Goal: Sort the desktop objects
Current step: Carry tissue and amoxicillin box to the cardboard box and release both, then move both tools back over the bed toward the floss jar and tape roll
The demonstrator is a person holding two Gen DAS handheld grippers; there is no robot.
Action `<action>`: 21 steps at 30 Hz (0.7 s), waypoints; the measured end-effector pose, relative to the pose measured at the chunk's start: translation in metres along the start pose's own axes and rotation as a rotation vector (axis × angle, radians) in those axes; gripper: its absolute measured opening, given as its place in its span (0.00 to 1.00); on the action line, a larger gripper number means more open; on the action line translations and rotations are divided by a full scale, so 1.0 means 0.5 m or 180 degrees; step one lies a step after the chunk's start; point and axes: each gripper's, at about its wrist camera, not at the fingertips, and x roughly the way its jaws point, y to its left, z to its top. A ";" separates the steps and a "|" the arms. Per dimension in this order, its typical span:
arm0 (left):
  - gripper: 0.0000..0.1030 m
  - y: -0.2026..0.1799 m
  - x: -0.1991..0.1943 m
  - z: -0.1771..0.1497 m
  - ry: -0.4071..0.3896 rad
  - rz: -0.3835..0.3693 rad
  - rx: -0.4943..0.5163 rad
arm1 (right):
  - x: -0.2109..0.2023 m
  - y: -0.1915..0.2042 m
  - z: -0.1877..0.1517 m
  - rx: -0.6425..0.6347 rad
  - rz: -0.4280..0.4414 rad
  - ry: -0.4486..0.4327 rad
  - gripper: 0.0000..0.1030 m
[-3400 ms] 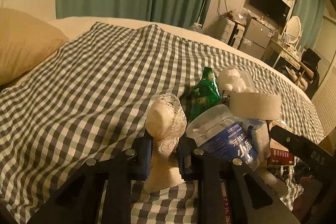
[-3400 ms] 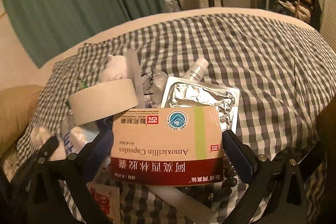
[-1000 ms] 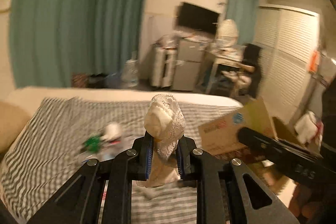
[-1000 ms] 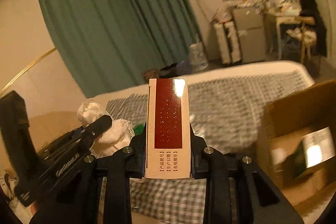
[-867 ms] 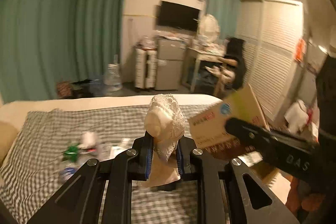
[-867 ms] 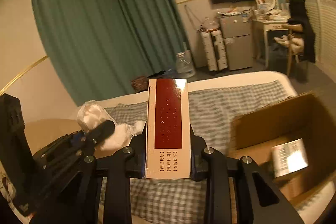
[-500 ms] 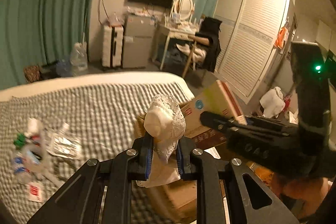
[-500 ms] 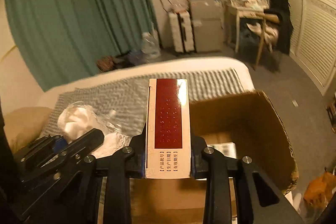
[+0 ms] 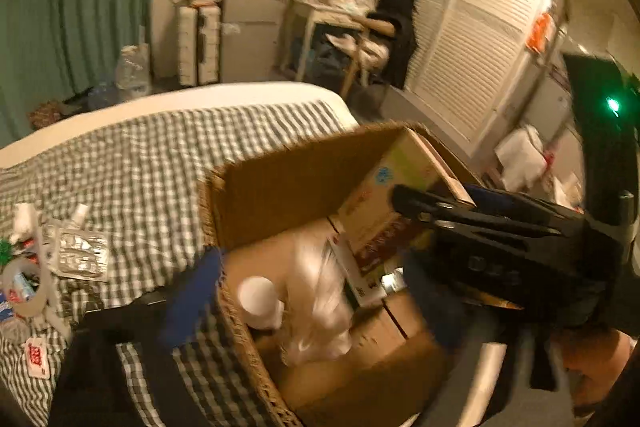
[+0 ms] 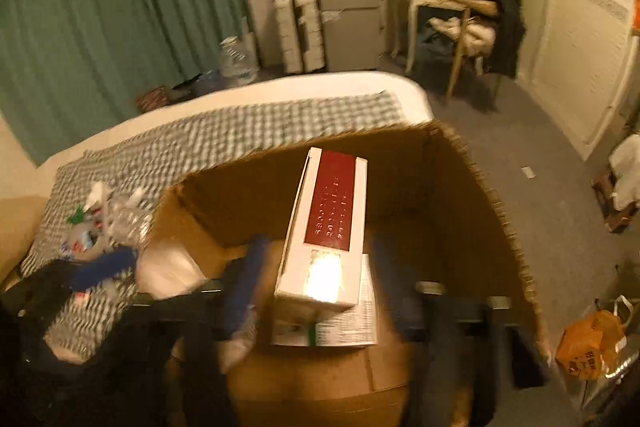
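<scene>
From the left wrist, the left gripper [image 9: 312,299] is seen with jaws opening above the cardboard box [image 9: 280,195]. The white lace bundle [image 9: 316,303] is blurred between the pads and gripped by neither, apparently released so it drops inside. More items are left on the checked cloth [image 9: 160,163].

From the right wrist, the right gripper [image 10: 316,287] is likewise opening, and the medicine box [image 10: 324,231] is let go above the carton, clear of both pads.
</scene>
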 end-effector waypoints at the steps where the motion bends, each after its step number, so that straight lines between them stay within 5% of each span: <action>1: 0.96 0.005 -0.007 0.000 -0.0056 -0.0010 -0.0047 | -0.007 -0.006 0.005 0.0021 -0.0029 -0.0056 0.73; 11: 0.96 0.072 -0.081 0.010 -0.0142 0.0218 -0.0184 | -0.100 0.062 0.031 -0.0084 0.0043 -0.0315 0.73; 21: 1.00 0.262 -0.228 0.016 -0.0456 0.0939 -0.0355 | -0.142 0.272 0.024 -0.0334 0.0540 -0.0414 0.73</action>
